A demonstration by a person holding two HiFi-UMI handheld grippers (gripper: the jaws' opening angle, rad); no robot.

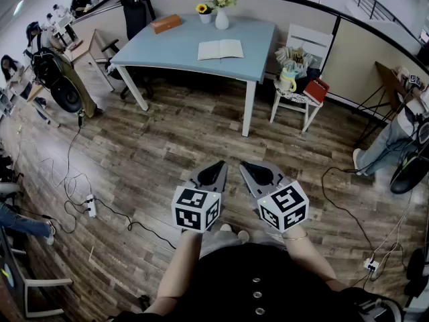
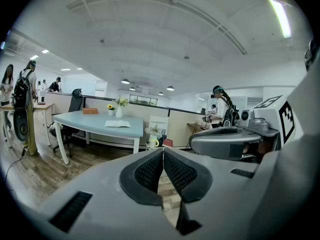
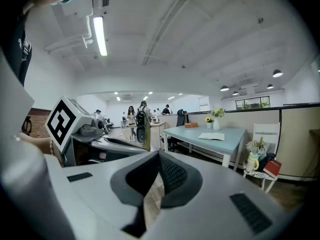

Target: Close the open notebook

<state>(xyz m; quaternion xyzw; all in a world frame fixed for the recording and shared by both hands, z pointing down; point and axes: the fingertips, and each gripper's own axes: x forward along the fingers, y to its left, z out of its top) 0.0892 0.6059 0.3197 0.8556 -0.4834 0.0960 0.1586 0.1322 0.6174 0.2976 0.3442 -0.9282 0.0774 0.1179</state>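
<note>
The open notebook lies flat with white pages up on the light blue table, far ahead of me across the wooden floor. In the gripper views it is small and distant, notebook and notebook. My left gripper and right gripper are held side by side close to my body, well short of the table. The left gripper has its jaws pressed together with nothing between them. The right gripper is likewise shut and empty.
On the table stand a white vase with flowers, a sunflower pot and a brown box. A white stool with a mug and red book stands at its right. Cables and a power strip lie on the floor; people stand at both sides.
</note>
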